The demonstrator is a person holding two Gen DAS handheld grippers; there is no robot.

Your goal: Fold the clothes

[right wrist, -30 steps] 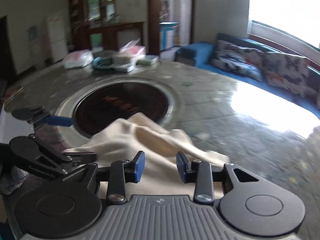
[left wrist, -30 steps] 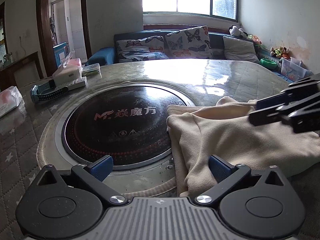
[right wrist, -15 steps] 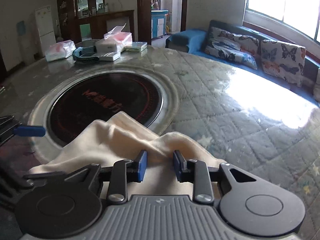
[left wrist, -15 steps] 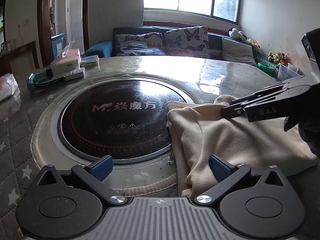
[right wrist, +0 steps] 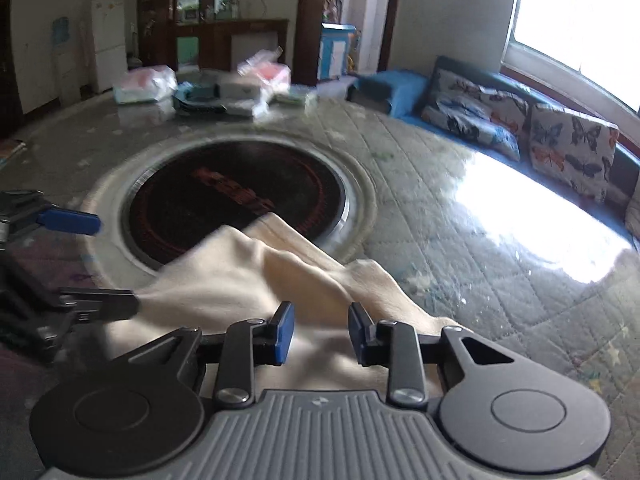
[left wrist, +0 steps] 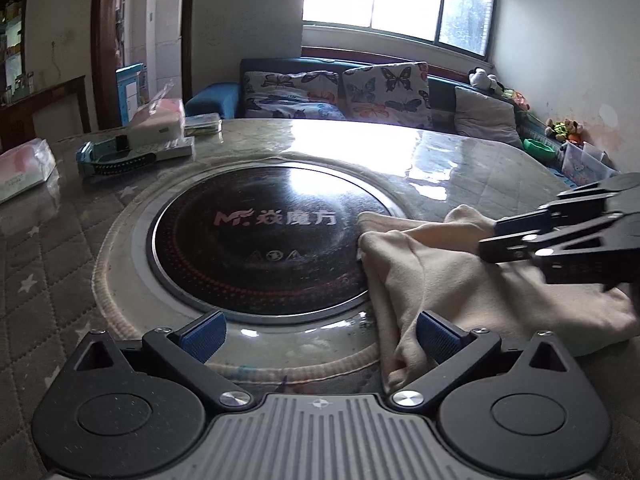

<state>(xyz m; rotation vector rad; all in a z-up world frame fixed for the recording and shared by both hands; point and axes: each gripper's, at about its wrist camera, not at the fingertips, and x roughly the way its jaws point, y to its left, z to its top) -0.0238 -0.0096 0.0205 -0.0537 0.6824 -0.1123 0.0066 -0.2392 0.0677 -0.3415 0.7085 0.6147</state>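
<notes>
**Fold barely begun**

One cream garment (left wrist: 448, 280) lies bunched at right of centre on the table (left wrist: 48, 264), overlapping the round cooktop (left wrist: 256, 236). The two tools are not gripping: left tool (left wrist: 320, 338) wide apart, right tool (right wrist: 320, 334) partly apart above cloth. Flattening and folding remain.

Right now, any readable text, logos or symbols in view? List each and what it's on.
"MF. 焱魔方": printed in pale red on the black round cooktop set in the table.
Three small triangular warning symbols below it on the cooktop; their contents are too small to read.
Print on the tissue pack at the left edge: too small to read.
Right wrist view: the cooktop logo is motion-blurred, unreadable.
</notes>
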